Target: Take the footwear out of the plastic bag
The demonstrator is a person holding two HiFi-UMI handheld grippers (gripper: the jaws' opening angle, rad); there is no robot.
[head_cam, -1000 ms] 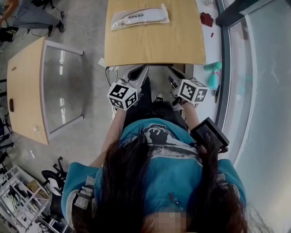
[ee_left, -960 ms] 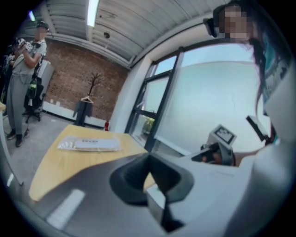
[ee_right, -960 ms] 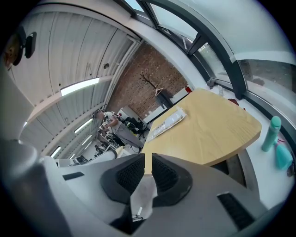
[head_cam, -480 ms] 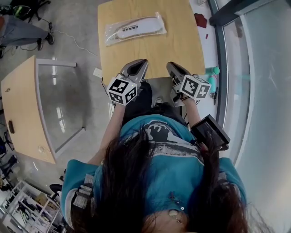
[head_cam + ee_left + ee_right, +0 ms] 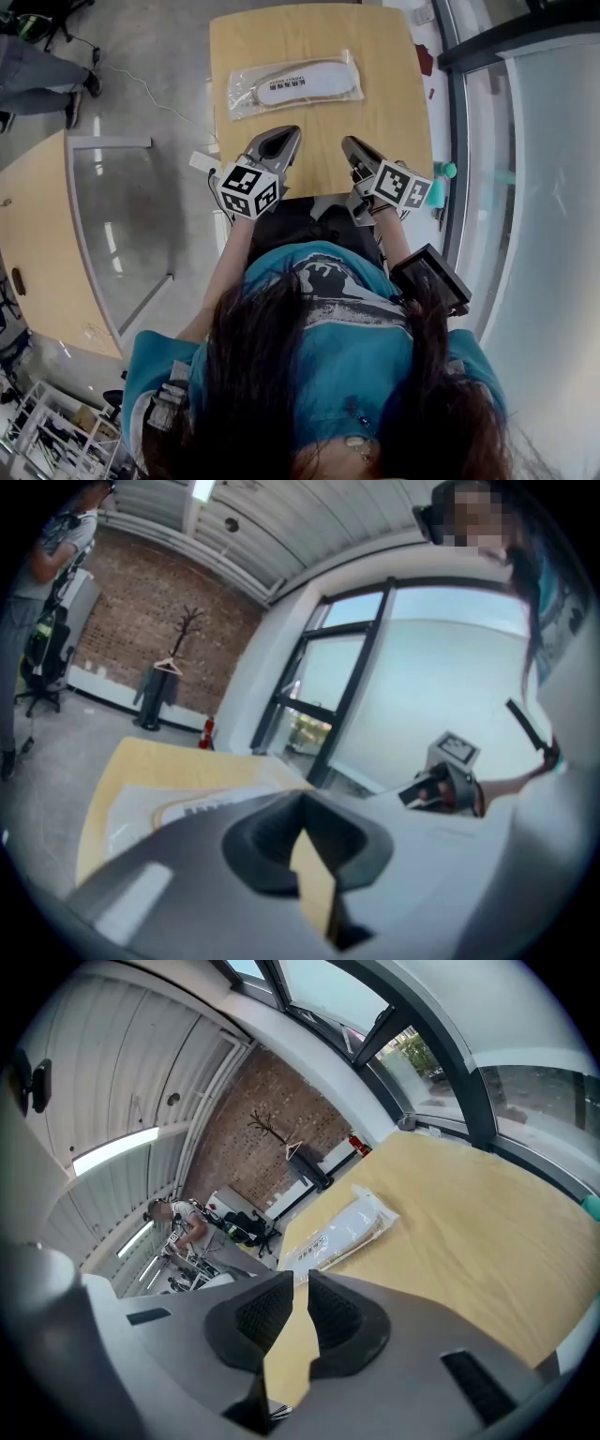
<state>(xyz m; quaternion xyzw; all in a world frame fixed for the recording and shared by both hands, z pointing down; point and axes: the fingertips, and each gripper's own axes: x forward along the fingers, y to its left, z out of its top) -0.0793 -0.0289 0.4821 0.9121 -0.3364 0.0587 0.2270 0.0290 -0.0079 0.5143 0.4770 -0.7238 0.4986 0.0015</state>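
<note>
window (image 5: 548, 187): we see it down the right side in the head view. The left gripper view faces the window (image 5: 441, 686) as pale glass behind dark frames.
desk (image 5: 42, 234): only the head view gives us this glass-topped piece, left of the table and apart from it.
table (image 5: 319, 37): wooden, ahead of the person. Both gripper views look across the table (image 5: 131, 761) (image 5: 469, 1232) at a low angle.
bag (image 5: 292, 71): clear plastic, flat on the far half of the table, long side across it, touched by neither gripper. The right gripper view shows the bag (image 5: 349, 1230) whole beyond the jaws. In the left gripper view the bag (image 5: 141, 803) is partly covered by the gripper's body.
footwear (image 5: 305, 90): a flat white piece with dark print, inside the bag.
left gripper (image 5: 277, 139): over the near part of the table, aimed toward the bag and well short of it. In its own view the left gripper (image 5: 302, 803) is clenched, tips meeting, with nothing between. That view alone also catches the other tool off to one side, with a hand round it.
right gripper (image 5: 350, 145): beside the left one and apart from it, angled slightly inward. In its own view the right gripper (image 5: 302, 1283) has its jaws a narrow slit apart; we see table through the gap, so it grasps nothing.
arms: in the head view we see both reaching forward from the torso, with each marker cube toward the camera.
</note>
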